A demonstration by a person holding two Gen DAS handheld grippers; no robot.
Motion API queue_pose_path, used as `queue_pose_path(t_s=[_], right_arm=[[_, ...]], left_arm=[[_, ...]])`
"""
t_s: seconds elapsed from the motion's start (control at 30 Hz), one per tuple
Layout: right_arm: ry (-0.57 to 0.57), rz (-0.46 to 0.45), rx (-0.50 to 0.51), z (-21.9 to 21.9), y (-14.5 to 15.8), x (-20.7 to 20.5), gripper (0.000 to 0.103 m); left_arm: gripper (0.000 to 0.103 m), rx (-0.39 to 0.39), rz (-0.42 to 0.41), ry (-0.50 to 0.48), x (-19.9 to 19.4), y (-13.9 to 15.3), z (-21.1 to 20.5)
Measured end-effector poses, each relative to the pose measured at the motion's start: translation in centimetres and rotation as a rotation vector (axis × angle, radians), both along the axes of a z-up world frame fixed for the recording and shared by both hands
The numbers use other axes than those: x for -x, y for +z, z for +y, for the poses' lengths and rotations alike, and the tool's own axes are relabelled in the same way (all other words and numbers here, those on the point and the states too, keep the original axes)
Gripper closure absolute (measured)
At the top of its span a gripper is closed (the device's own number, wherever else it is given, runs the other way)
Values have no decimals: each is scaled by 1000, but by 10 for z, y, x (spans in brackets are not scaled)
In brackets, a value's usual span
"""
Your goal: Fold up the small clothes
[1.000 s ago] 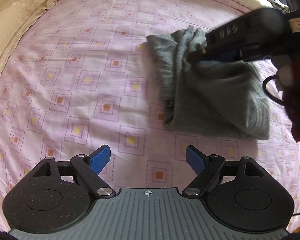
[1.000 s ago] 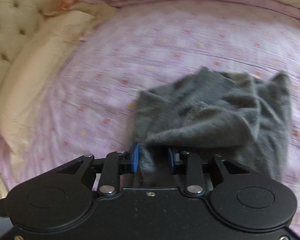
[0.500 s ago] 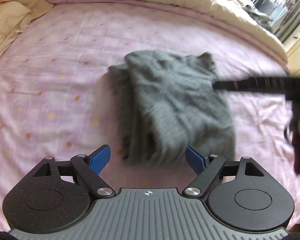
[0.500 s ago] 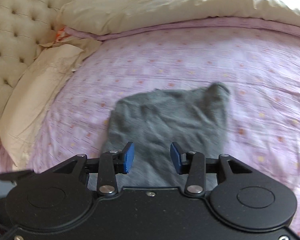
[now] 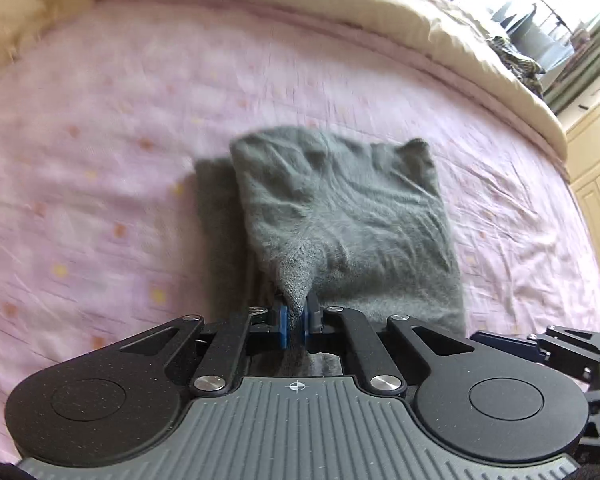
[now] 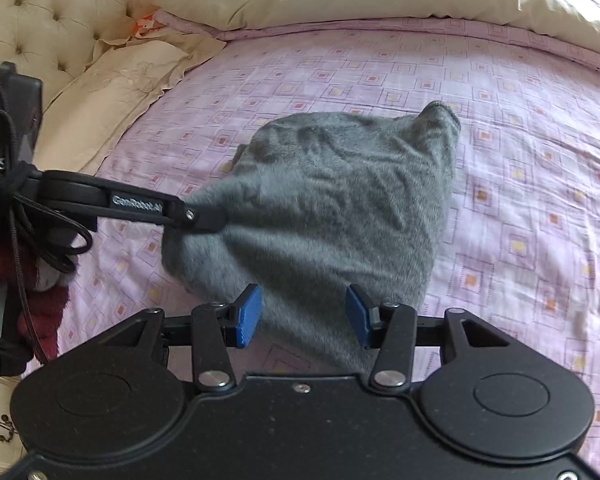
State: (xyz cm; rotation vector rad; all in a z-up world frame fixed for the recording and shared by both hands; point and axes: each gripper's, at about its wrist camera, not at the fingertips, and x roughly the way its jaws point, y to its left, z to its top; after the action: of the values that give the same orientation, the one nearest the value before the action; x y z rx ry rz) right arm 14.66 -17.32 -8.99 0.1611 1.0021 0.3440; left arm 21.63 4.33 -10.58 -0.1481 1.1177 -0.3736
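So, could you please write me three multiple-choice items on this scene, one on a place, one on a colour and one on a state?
1. Where does the grey garment lie?
A. on the pink bedsheet
B. on a wooden floor
C. in a basket

2. What colour are the gripper pads?
A. red
B. blue
C. white

3. How does the left gripper stand?
A. wide open
B. out of view
C. shut on the garment's near edge

Answers: 1 A, patterned sheet shows all around the cloth. 2 B, blue shows on both grippers. 3 C, cloth is pinched between its pads, while the right gripper is open.
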Motion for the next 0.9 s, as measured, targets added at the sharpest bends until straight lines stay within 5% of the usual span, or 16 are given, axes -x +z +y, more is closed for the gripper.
queue_pose_path(t_s=[0.27,0.33,0.47,0.57,0.6,0.73,0.9], right_arm=[[-12,1,-7,-9,-5,-10,47],[-23,-14,-3,-15,-1,-15,47],[-51,-44,4,-30,4,-25,47],[-56,-60,1,-39,6,-34,47],[-51,-62,-2,-40,5,-38,47],[-4,-73,-10,-35,2,-54,42],[48,-63,-9,-31,-9,-82,42]], left_arm=[[91,-39,151,30,-2,-33,16],[75,-48,124,26,-2,-22,14],[73,-92,-41,-1,-2,14,6],[60,-80,-115,-46,-13,29,-5],[53,-71,-117,-70,-18,28,-10],[52,-65,-102,-135,-41,13,-32],[52,-96,-92,-77,-64,-11,-39]])
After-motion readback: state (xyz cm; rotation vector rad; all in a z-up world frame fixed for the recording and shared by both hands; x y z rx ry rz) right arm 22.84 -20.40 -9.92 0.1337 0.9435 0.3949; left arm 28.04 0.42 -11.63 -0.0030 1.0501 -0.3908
